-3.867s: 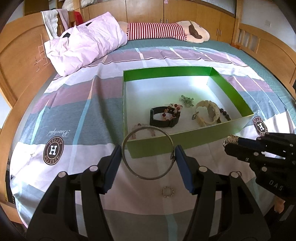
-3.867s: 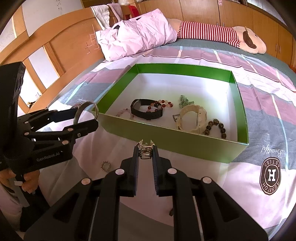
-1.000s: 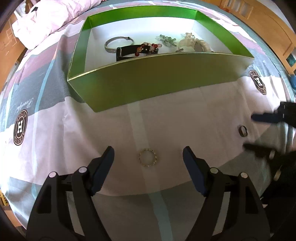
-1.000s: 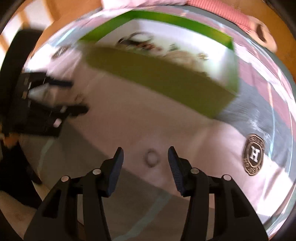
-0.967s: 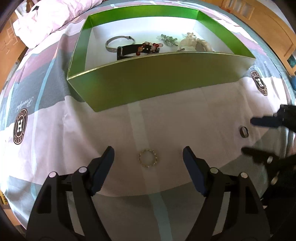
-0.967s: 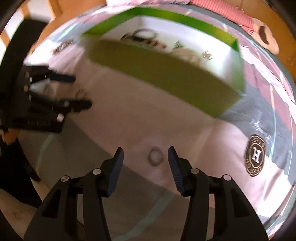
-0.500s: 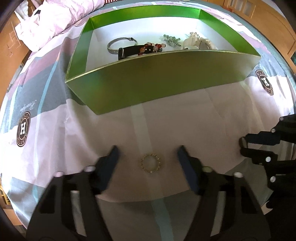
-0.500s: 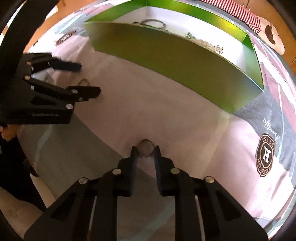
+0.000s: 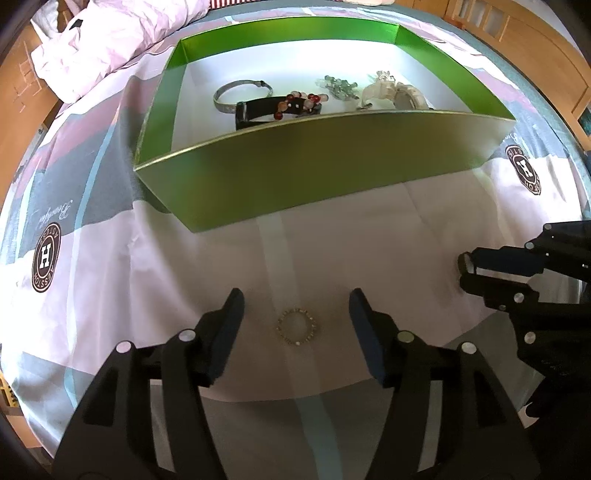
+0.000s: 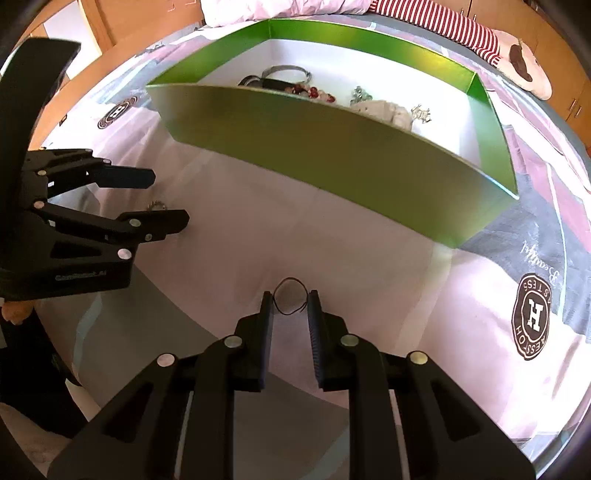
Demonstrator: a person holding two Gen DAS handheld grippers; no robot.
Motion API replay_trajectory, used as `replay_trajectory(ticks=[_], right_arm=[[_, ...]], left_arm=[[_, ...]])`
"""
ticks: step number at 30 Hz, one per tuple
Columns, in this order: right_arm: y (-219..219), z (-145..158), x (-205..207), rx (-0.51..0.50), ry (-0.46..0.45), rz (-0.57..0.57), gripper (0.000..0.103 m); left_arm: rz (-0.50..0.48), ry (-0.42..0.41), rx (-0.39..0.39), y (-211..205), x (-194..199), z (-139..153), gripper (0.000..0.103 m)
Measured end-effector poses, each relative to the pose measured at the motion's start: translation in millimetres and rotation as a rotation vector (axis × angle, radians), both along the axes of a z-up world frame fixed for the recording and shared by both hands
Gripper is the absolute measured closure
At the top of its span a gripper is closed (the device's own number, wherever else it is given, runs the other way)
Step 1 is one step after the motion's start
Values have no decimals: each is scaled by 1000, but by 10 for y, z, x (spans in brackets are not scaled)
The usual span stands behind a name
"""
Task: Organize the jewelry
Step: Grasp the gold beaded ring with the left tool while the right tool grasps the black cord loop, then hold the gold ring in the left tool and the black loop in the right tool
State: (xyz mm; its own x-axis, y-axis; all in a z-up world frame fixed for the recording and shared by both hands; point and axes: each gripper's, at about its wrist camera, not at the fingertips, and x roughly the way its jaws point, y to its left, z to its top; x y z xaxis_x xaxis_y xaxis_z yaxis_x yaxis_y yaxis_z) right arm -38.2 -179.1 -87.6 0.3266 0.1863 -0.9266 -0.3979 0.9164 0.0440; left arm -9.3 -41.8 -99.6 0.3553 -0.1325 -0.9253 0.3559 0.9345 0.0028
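Observation:
A small beaded ring [image 9: 297,326] lies flat on the bedsheet between my left gripper's [image 9: 295,299] fingers. Those jaws are opening, and the pads stand well clear of the ring on both sides. My right gripper [image 10: 290,299] is shut on a thin dark ring [image 10: 289,279], pinched at its two sides just above the sheet. Beyond both grippers sits the green box [image 9: 332,166] with a white floor. It holds a silver bangle [image 9: 242,94], a black band with red beads [image 9: 277,109], a green bead cluster [image 9: 340,86] and a white watch [image 9: 391,92].
The striped bedsheet [image 9: 166,280] carries round brown logos [image 9: 46,258]. A pink pillow [image 9: 110,44] lies at the far left, a striped plush [image 10: 443,22] at the head of the bed. The wooden bed frame [image 9: 535,44] runs along the far side.
My right gripper went from open around the dark ring to shut on it. My left jaws narrowed around the beaded ring. Since the oldest frames, the silver bangle has landed in the box.

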Motion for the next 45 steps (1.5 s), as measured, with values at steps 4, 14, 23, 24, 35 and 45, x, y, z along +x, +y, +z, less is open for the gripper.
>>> replay_trajectory(ticks=[4, 14, 23, 24, 35, 45], right_arm=[[37, -13, 36, 1, -2, 2, 84], [-17, 14, 3, -5, -19, -21, 84], [-51, 30, -12, -3, -29, -48, 84], [-55, 40, -17, -1, -31, -52, 84], [-97, 74, -38, 8, -40, -72, 84], [-10, 13, -12, -3, -26, -59, 84]], left_arm=[[-10, 3, 21, -27, -28, -50, 47], [22, -9, -20, 37, -27, 19, 85], [77, -31, -112, 346, 94, 272, 65], [99, -26, -137, 424, 122, 306, 65], [32, 21, -27, 228, 53, 94, 52], [30, 28, 17, 179, 37, -20, 75]])
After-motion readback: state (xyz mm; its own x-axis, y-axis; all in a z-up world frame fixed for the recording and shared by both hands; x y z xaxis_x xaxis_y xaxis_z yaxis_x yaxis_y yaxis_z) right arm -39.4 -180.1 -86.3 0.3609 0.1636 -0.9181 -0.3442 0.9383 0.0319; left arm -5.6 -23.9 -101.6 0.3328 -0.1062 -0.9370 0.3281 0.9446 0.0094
